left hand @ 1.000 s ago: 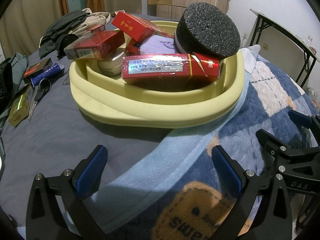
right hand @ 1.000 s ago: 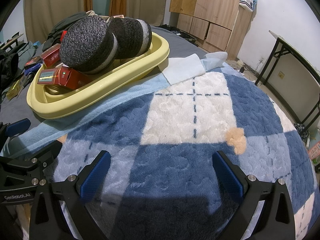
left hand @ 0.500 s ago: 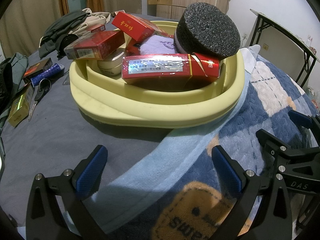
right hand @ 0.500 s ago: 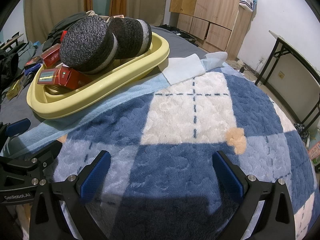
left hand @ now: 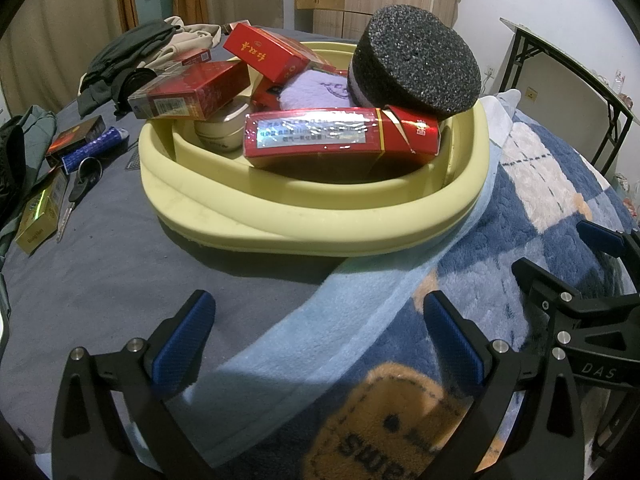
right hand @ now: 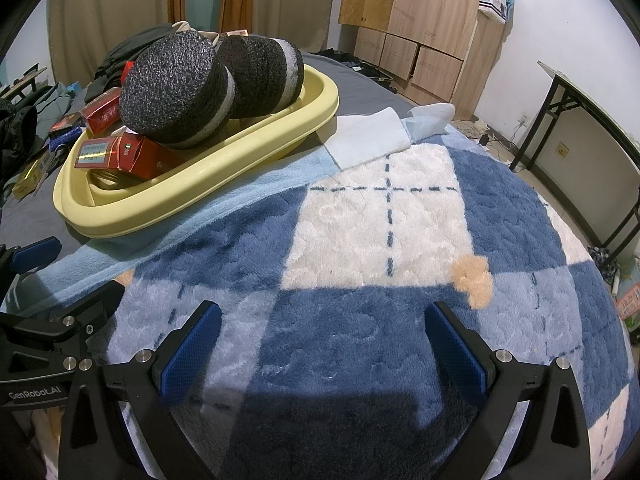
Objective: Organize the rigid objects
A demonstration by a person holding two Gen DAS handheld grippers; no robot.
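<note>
**Both tools parked, basin piled high, stragglers left on the bed**

Quick status from my end. The yellow basin (left hand: 312,216) sits on the bed, half on the grey sheet and half on the pale blue edge of the plaid blanket (right hand: 380,220). It's stuffed: a long red carton (left hand: 340,140) lies across the front, propped on the inner rim, with two more red boxes (left hand: 192,92) leaning on the far left wall. Two black foam discs (right hand: 176,92) sit on top of the pile, probably because nothing underneath had room left, so they tilt rather than lie flat. There's also a purple fuzzy thing (left hand: 316,92) and a cream jar (left hand: 220,128) wedged in the middle.

My left tool (left hand: 316,340) is spread wide and holding nothing, low over the sheet just short of the basin. My right tool (right hand: 320,344) is the same, spread and empty, over bare blanket with the basin well off to its left.

What's not sorted yet, I'd say: off the basin's left side there's a yellow box (left hand: 40,216), scissors (left hand: 78,188), a blue tube (left hand: 94,148) and a dark box (left hand: 74,140) loose on the sheet. Those look like left-tool jobs since they're on that side. My worry is the pile: adding anything on top could roll a disc out.
</note>
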